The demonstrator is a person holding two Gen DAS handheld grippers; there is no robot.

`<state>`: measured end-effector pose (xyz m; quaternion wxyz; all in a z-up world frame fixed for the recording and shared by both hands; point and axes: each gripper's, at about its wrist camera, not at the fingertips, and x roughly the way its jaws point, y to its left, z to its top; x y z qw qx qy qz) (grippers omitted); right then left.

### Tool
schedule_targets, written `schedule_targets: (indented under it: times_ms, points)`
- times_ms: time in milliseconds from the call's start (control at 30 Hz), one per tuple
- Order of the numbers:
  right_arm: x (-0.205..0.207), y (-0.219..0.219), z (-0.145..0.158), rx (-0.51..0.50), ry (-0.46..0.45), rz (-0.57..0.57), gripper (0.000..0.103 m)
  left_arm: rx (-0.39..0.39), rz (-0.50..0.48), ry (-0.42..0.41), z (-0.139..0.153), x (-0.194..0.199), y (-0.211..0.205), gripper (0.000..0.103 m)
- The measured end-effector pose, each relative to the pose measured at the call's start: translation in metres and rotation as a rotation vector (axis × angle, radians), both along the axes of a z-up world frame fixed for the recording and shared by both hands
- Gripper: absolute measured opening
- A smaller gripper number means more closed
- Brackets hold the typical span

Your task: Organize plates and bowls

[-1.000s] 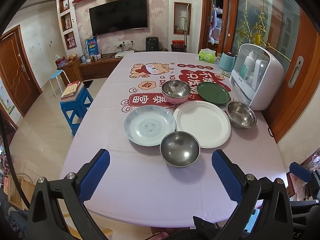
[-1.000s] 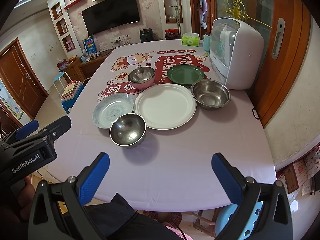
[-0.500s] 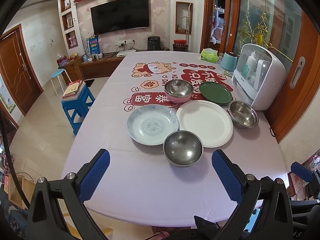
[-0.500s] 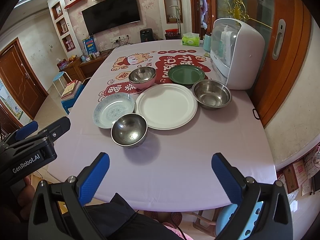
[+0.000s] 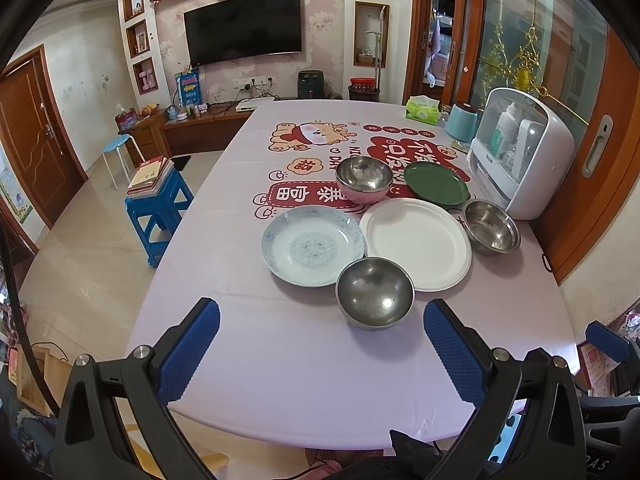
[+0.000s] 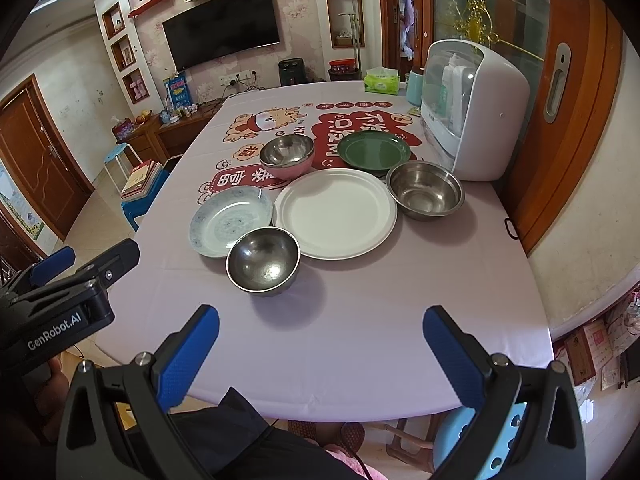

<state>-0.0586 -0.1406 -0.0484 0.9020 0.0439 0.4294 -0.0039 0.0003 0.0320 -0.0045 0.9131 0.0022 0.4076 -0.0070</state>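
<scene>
Dishes cluster mid-table on the pink cloth. Nearest is a steel bowl (image 5: 375, 291) (image 6: 263, 259). Behind it lie a blue-patterned plate (image 5: 313, 245) (image 6: 230, 219) and a big white plate (image 5: 416, 243) (image 6: 336, 213). Farther back stand a pink-sided steel bowl (image 5: 363, 179) (image 6: 287, 155), a green plate (image 5: 435, 183) (image 6: 373, 151) and a wide steel bowl (image 5: 490, 227) (image 6: 425, 190). My left gripper (image 5: 322, 350) hangs open near the front edge, short of the nearest bowl. My right gripper (image 6: 321, 352) is open too, nothing between its fingers. The left gripper also shows at the left edge (image 6: 60, 280) of the right wrist view.
A white countertop appliance (image 5: 522, 152) (image 6: 474, 108) stands at the table's right side, with a teal canister (image 5: 462, 123) and a tissue box (image 5: 422, 110) behind it. A blue stool with books (image 5: 158, 204) stands left of the table. The table's near strip (image 5: 304, 380) is bare cloth.
Both views have shifted slightly; the dishes sit a little to the right in the left wrist view. No dish has moved and both grippers stay open.
</scene>
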Motion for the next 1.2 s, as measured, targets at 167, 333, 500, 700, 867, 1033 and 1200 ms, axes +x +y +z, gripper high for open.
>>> schedule_targets:
  times_ms: [167, 333, 500, 700, 867, 1033, 1200]
  points:
    - [-0.006, 0.007, 0.000, -0.004, -0.002, -0.005, 0.102, -0.007, -0.005, -0.001, 0.001, -0.003, 0.005, 0.102]
    - [-0.009, 0.017, 0.003, -0.013, -0.025, -0.010, 0.102, -0.015, -0.027, -0.020, 0.004, -0.011, 0.015, 0.102]
    - [-0.018, 0.032, 0.001, -0.020, -0.050, -0.030, 0.102, -0.008, -0.057, -0.039, 0.006, -0.011, 0.020, 0.102]
    - [-0.026, 0.041, -0.003, -0.028, -0.067, -0.059, 0.102, 0.001, -0.090, -0.056, 0.009, -0.012, 0.028, 0.102]
    - [-0.032, 0.041, -0.004, -0.006, -0.080, -0.102, 0.102, 0.001, -0.128, -0.039, 0.007, -0.009, 0.028, 0.102]
    - [-0.035, 0.037, -0.003, 0.015, -0.087, -0.117, 0.102, -0.016, -0.147, -0.039, 0.007, -0.006, 0.029, 0.102]
    - [-0.032, 0.030, -0.004, 0.047, -0.083, -0.130, 0.102, -0.022, -0.160, -0.013, 0.002, 0.002, 0.025, 0.102]
